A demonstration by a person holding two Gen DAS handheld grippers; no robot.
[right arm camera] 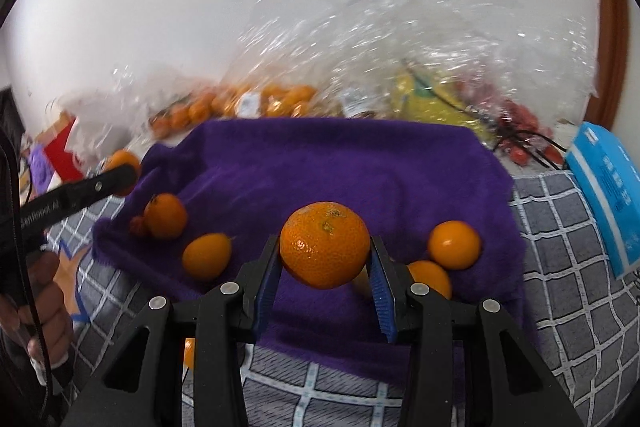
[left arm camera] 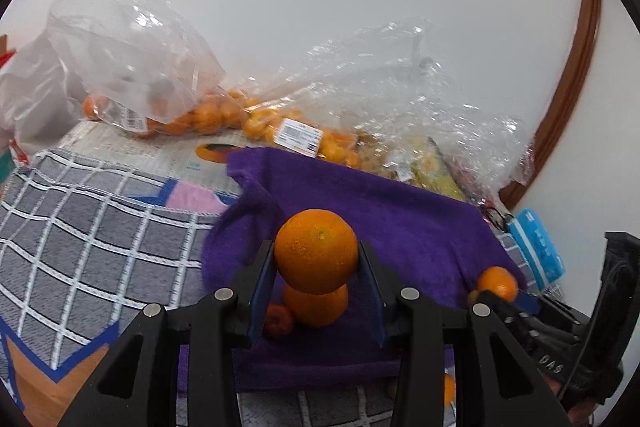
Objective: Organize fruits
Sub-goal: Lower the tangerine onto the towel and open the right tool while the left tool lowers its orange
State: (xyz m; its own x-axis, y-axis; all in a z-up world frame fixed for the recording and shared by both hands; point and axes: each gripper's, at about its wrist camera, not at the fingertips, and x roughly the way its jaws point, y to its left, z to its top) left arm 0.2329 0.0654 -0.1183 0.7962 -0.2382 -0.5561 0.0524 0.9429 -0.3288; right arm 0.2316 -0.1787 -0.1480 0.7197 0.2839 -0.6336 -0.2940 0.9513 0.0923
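The left hand-held gripper [left arm camera: 316, 259] is clamped on an orange [left arm camera: 316, 251], its blue-padded fingers pressed against the fruit's two sides. The orange is held above the purple towel [left arm camera: 400, 223], directly over a second orange [left arm camera: 316, 307] that lies on the towel with a small reddish fruit [left arm camera: 279, 320] touching its left side.

The right hand-held gripper [right arm camera: 325, 255] grips a mandarin [right arm camera: 325, 245] the same way, pads tight on both sides, raised over the near half of the towel [right arm camera: 320, 163]. On the towel in the right wrist view, a yellow-orange fruit [right arm camera: 207, 255] lies to the left, another orange fruit [right arm camera: 165, 215] farther left, one round fruit [right arm camera: 454, 245] to the right and another [right arm camera: 430, 279] partly hidden behind the right finger.

The far middle of the towel is bare and offers open room. Its left edge is rumpled and folded up; its near edge drops onto a grey checked cloth [left arm camera: 88, 227] that spreads left and near.

Along the far edge, against the white wall, lie clear plastic bags of small oranges [left arm camera: 208, 115] and crumpled bags [left arm camera: 432, 99] with yellow and red produce. A blue packet [right arm camera: 608, 195] lies at the right edge, beside a brown door frame [left arm camera: 576, 75].
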